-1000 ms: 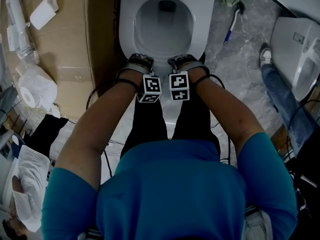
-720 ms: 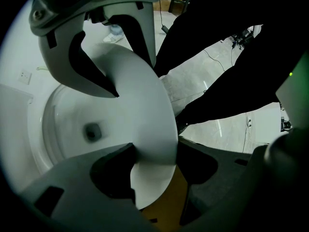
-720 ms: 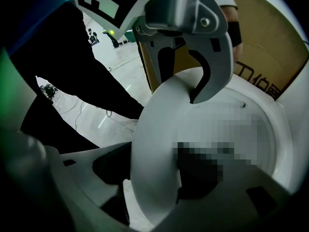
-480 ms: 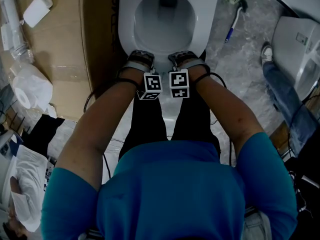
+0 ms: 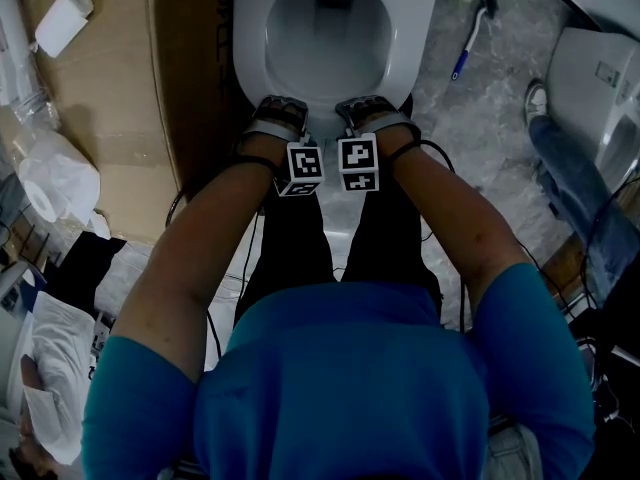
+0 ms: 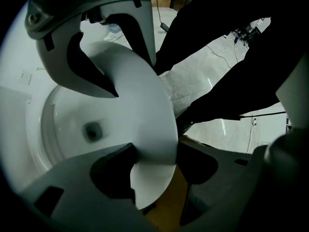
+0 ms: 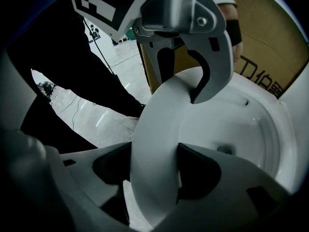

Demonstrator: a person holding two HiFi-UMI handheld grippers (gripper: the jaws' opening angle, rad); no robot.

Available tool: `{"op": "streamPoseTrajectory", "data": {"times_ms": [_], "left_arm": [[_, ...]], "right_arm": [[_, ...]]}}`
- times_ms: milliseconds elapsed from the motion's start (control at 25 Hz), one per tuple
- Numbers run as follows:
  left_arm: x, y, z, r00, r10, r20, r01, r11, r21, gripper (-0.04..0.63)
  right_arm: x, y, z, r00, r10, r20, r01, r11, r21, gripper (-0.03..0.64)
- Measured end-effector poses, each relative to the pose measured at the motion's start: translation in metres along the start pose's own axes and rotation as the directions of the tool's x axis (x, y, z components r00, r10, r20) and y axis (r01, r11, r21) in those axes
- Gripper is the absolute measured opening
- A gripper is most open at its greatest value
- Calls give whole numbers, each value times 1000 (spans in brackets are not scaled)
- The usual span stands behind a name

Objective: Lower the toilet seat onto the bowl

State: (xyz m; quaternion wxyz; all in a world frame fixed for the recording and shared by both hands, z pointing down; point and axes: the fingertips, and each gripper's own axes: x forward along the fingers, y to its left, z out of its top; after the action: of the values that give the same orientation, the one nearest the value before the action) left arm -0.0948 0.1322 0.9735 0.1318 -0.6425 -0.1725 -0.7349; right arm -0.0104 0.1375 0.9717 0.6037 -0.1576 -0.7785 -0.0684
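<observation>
Lower now, the left gripper [image 6: 154, 174] and right gripper [image 7: 155, 171] each clamp the seat [image 6: 140, 105] at its front rim, side by side — it lies nearly flat, the bowl [image 5: 325, 38] straight beneath, both hands equally near.

You stand on a grey marbled floor [image 5: 490, 138]; cardboard [image 5: 110, 88] lies left (a paper roll [image 5: 55, 183] at its edge), another white fixture [image 5: 600, 78] right.
</observation>
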Motion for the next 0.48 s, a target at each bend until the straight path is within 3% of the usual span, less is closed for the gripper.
{"op": "streamPoseTrajectory", "data": {"times_ms": [480], "left_arm": [[-2,-2,0,1000,-1,9,1,1000,-17,256]], "right_arm": [[0,3,2,999,34,-11,-34,999,36,281]]}}
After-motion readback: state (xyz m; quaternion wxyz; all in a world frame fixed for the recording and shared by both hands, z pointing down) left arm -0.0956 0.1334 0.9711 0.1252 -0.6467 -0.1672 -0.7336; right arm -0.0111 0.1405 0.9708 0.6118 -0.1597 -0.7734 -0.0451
